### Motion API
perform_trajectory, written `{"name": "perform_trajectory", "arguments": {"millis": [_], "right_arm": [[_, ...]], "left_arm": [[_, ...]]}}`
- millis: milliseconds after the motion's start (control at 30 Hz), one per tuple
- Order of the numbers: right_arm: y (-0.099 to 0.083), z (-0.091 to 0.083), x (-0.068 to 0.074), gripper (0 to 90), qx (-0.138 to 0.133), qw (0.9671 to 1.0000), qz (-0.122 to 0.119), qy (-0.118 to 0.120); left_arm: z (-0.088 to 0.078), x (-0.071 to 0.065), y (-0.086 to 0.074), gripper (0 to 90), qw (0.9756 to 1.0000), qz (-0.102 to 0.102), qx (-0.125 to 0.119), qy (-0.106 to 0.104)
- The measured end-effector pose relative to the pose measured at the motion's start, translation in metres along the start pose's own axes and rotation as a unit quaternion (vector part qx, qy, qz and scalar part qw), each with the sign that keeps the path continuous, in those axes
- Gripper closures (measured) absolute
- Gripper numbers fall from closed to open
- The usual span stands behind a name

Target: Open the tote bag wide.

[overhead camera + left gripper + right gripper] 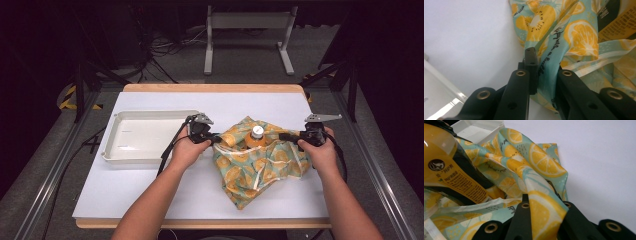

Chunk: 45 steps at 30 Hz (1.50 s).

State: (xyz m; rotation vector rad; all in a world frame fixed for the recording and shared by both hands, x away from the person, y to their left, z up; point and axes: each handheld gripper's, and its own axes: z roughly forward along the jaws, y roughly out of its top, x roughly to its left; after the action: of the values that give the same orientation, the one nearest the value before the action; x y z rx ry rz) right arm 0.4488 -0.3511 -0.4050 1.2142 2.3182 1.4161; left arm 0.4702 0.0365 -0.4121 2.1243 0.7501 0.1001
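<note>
A white-covered table under dark surroundings; left gripper and right gripper each pinch opposite edges of the citrus-print bag; inside stands an orange bottle; the film looks thin, limp, slippery, so gripping the rim hems seems best.

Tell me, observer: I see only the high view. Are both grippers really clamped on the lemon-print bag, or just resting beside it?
Observer: The left gripper is clamped: in its own view, bag fabric runs between its jaws.
Operator: And the right one?
Observer: The right gripper also pinches a fold of fabric, which drapes over its jaws.
Operator: What is the bottle like inside?
Observer: The bottle is orange-yellow, with a dark label band and printed text.
</note>
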Motion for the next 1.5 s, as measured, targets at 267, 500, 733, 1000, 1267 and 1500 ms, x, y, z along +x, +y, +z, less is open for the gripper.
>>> {"name": "perform_trajectory", "arguments": {"millis": [267, 500, 733, 1000, 1267, 1500], "right_arm": [[-0.005, 0.002, -0.003, 86.7, 0.008, 0.9999, 0.006, -0.001], [-0.006, 0.002, -0.003, 85.1, 0.012, 0.9999, 0.009, -0.004], [-0.008, 0.001, -0.004, 79.6, 0.010, 0.9999, 0.012, -0.007], [-0.005, -0.013, 0.001, 52.9, -0.014, 0.9996, 0.009, -0.022], [0.001, -0.034, 0.010, 42.5, -0.052, 0.9983, -0.004, -0.023], [0.009, -0.051, 0.025, 39.9, -0.085, 0.9953, -0.028, -0.035]], "left_arm": [[0.003, 0.001, -0.002, 84.2, 0.9998, -0.015, 0.013, -0.005], [0.005, 0.001, -0.003, 83.1, 0.9996, -0.015, 0.022, -0.008], [0.005, 0.001, -0.003, 78.6, 0.9996, -0.014, 0.023, -0.008], [-0.001, -0.006, 0.000, 35.7, 1.0000, 0.008, -0.004, 0.000], [-0.014, -0.012, 0.004, 18.8, 0.9989, 0.022, -0.041, -0.006], [-0.030, -0.017, 0.006, 13.6, 0.9964, 0.027, -0.080, -0.010]]}}
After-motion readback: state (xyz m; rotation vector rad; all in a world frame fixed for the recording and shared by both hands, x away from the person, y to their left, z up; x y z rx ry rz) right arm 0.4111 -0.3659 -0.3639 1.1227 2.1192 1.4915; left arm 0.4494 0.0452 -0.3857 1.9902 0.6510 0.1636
